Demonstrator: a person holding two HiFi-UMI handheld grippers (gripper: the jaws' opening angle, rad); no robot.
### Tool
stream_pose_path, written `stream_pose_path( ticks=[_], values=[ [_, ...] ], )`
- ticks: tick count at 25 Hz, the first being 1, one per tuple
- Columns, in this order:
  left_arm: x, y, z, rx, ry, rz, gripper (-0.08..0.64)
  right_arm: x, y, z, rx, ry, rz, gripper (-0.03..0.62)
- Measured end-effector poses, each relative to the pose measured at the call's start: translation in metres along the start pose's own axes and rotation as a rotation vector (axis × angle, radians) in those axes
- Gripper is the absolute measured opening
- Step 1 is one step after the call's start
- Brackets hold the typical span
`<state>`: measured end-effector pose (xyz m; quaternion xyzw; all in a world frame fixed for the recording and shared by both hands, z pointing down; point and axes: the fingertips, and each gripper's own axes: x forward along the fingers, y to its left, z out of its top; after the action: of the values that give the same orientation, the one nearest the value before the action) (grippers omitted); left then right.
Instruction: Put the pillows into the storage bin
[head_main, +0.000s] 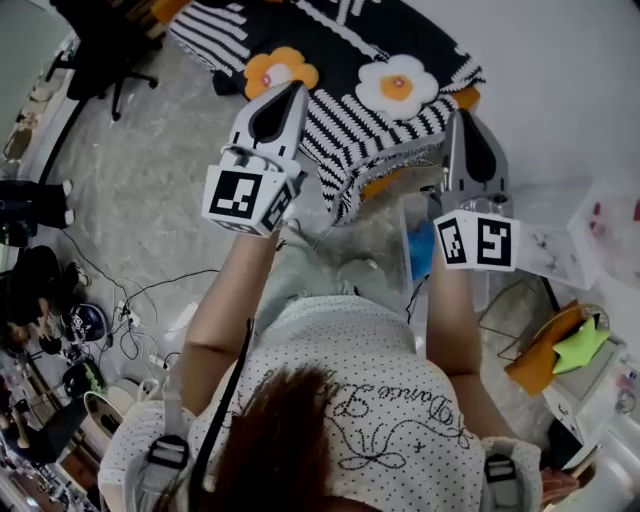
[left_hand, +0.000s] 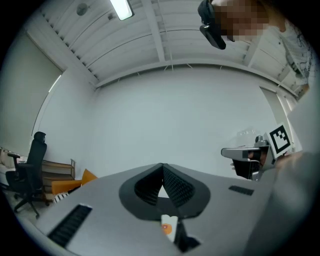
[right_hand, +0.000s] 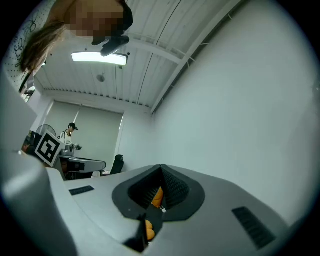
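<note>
Carrying looks to be the step in hand: 1 pillow (head_main: 385, 130) — black-and-white stripes with orange and white flowers — hangs off the floor in front of the person. It is in no bin yet, so the drop-in is left to do. The left gripper (head_main: 290, 90) has its jaws pressed together at the pillow's 9 o'clock edge, by an orange flower. Its own view shows only a white-and-orange scrap low in the slot, so I judge that it pinches fabric. The right gripper (head_main: 463, 118) is clamped at the pillow's 3 o'clock corner, with orange cloth plainly between its pads. Which container is the storage bin I cannot tell — a clear box (head_main: 600, 235) stands at 3 o'clock of the right gripper. How many other pillows wait is also unclear.
</note>
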<state>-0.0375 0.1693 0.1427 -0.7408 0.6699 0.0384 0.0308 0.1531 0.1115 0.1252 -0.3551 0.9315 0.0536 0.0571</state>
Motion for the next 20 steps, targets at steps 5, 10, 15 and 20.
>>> stream_pose_path(
  ticks=[5, 10, 15, 20],
  values=[
    [-0.011, 0.075, 0.003, 0.014, -0.005, -0.029, 0.002, 0.060, 0.069, -0.005, 0.003, -0.005, 0.014, 0.011],
    [-0.018, 0.143, 0.003, 0.017, -0.003, -0.056, 0.002, 0.110, 0.118, -0.013, 0.011, -0.008, 0.001, 0.011],
    [-0.028, 0.193, -0.001, 0.009, 0.010, -0.058, 0.002, 0.141, 0.150, -0.016, 0.014, -0.009, -0.013, 0.010],
    [-0.024, 0.218, -0.012, -0.024, 0.030, -0.038, 0.002, 0.155, 0.151, -0.024, 0.009, 0.019, -0.027, 0.011]
  ],
)
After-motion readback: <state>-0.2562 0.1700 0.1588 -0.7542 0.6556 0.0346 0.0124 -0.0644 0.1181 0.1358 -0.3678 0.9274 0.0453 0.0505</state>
